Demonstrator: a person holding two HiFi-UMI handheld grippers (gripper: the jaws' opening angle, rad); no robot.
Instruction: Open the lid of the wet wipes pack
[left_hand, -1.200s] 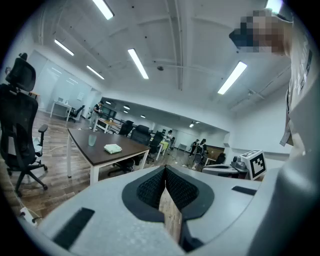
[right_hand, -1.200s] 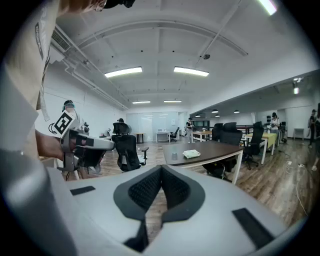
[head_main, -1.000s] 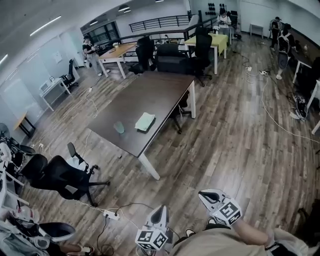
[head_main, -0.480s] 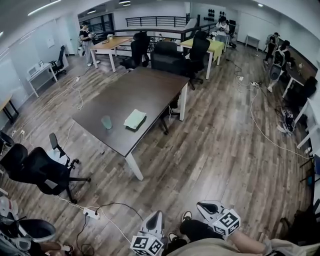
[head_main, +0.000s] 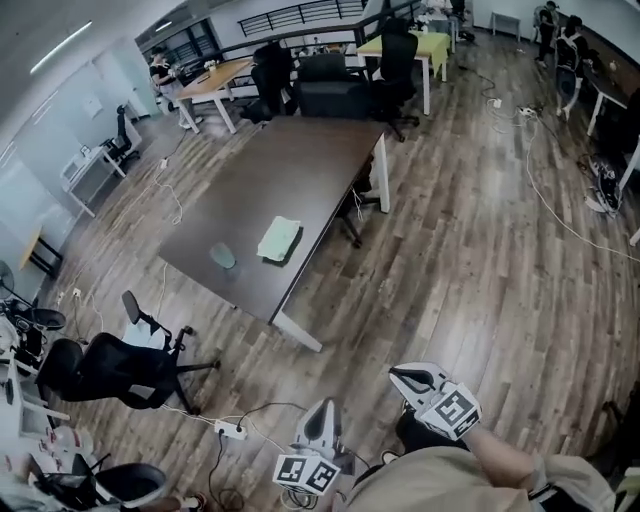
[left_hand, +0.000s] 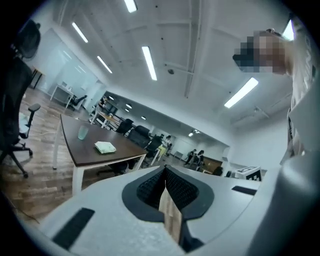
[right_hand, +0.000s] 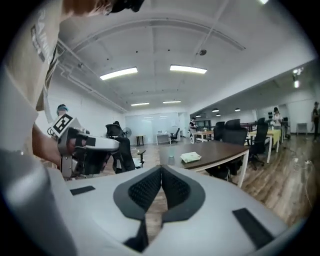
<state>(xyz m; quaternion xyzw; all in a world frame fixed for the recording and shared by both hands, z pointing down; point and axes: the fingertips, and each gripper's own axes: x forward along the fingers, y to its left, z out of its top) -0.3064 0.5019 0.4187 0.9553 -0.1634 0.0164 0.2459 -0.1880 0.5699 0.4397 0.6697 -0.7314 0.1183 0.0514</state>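
**Both grippers closed and empty, wipes across the room**

The flat pale green wet wipes pack (head_main: 279, 239) lies on the long dark brown table (head_main: 300, 165), near a translucent teal cup (head_main: 222, 257). The left gripper (head_main: 321, 412) and the right gripper (head_main: 400, 377) hang low by the person's body over the wooden floor (head_main: 470, 250), well apart from the table. Each gripper's jaws are pressed together with nothing between them.
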